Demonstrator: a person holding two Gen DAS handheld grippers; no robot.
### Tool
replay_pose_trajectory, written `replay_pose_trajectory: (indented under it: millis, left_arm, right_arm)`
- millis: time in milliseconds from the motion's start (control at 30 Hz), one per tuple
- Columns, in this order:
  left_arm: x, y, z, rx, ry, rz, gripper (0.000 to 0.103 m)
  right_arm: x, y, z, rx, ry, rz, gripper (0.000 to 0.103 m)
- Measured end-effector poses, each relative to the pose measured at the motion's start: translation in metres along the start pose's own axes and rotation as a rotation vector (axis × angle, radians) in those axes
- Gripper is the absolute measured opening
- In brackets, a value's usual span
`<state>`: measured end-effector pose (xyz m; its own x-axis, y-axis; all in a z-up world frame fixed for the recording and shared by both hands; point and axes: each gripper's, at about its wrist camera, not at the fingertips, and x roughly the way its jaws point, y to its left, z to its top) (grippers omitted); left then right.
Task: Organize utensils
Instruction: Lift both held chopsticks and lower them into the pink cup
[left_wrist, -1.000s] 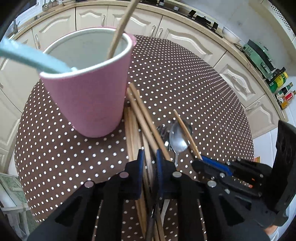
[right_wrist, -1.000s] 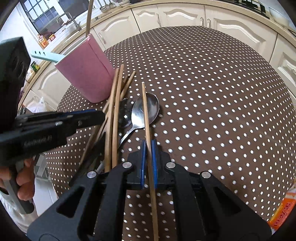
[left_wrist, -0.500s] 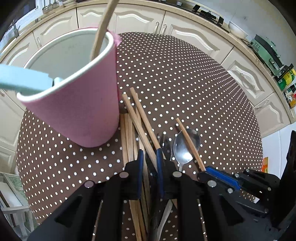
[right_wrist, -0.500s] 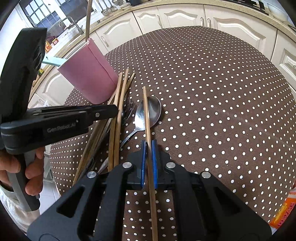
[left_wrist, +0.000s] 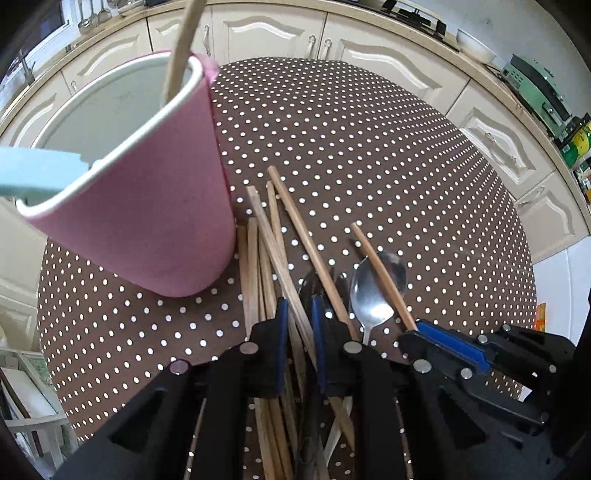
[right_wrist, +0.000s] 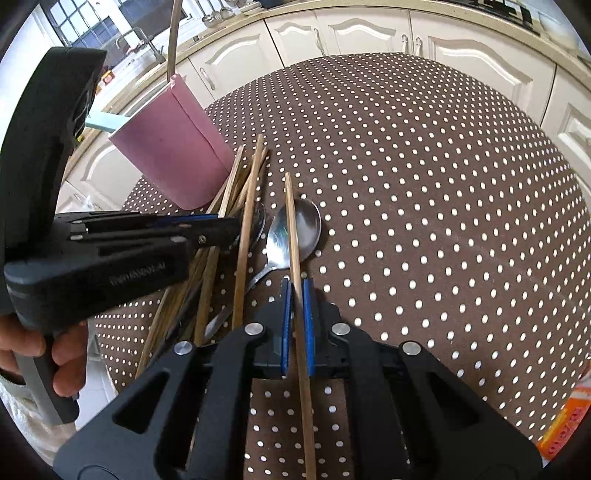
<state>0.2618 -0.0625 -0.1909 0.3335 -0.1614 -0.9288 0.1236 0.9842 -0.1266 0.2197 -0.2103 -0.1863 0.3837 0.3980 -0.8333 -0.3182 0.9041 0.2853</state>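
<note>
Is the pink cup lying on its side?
No, the pink cup stands upright on the dotted tablecloth, with a wooden stick poking out of its top.

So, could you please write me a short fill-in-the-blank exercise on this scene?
1. The right gripper is shut on a single ____.
2. The cup is coloured ____.
3. The held chopstick lies across the bowl of a ____.
4. The tablecloth is brown with white ____.

Missing words: chopstick; pink; spoon; dots
</note>
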Motion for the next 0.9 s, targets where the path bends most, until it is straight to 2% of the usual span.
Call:
replay_pose_trajectory:
  millis: [100, 233, 367, 500, 767, 900]
  left_arm:
    - [-0.001, 0.005, -0.004, -0.035, -0.018, -0.034, 0.006]
    - [-0.014, 0.011, -0.015, -0.043, -0.060, -0.074, 0.005]
    - [-0.037, 0.011, -0.024, -0.030, -0.122, -0.109, 0.005]
    - [-0.065, 0.010, -0.038, 0.003, -0.193, -0.157, 0.005]
    - [-0.136, 0.011, -0.075, 0.116, -0.412, -0.233, 0.005]
    - [-0.163, 0.015, -0.082, 0.147, -0.503, -0.268, 0.005]
  right_arm:
    - [0.005, 0.009, 0.004, -0.026, 0.005, -0.032, 0.007]
    - [0.008, 0.017, 0.001, -0.025, -0.011, -0.047, 0.007]
    - [-0.005, 0.016, -0.005, -0.001, -0.060, -0.050, 0.006]
    - [-0.029, 0.019, -0.008, 0.021, -0.138, -0.046, 0.006]
    - [-0.080, 0.045, -0.013, 0.009, -0.310, 0.008, 0.006]
    - [-0.103, 0.060, -0.008, -0.013, -0.393, 0.045, 0.006]
